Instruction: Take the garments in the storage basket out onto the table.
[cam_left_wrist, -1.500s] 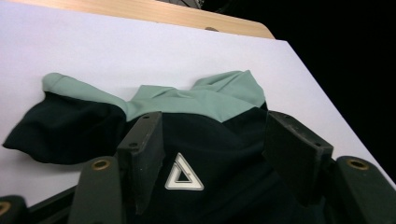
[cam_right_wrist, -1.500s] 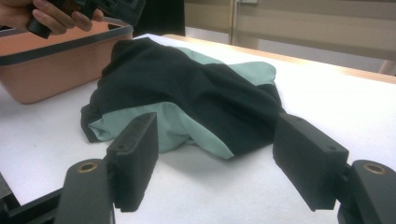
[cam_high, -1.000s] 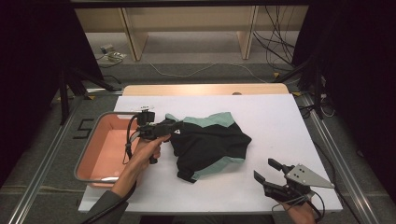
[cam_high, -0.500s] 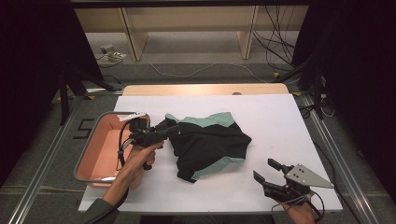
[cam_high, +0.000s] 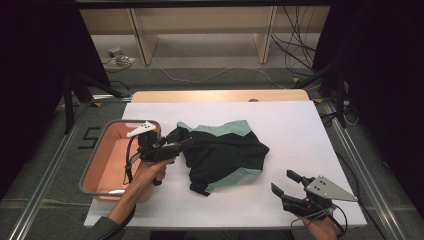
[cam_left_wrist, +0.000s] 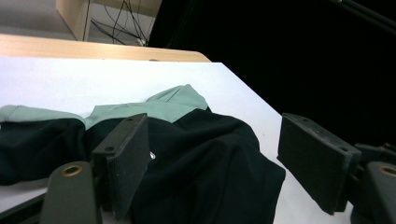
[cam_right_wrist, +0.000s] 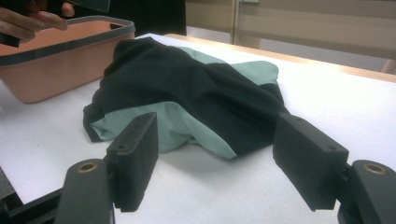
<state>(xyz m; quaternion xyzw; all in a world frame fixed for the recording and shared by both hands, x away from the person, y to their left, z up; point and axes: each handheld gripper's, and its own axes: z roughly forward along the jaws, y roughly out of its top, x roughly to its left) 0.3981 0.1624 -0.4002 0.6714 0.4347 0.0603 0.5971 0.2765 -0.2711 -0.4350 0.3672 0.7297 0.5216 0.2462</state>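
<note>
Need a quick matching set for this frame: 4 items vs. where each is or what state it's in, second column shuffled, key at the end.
Items:
1. garment
2. tub
3. left gripper
4. right gripper

Places or states:
A. open, at the table's near right corner, apart from the cloth
B. salmon-coloured, at the table's left edge
C. black and mint green, crumpled mid-table
D. open, at the cloth's left edge beside the tub

Pairs: 1-C, 2-B, 3-D, 4-A
</note>
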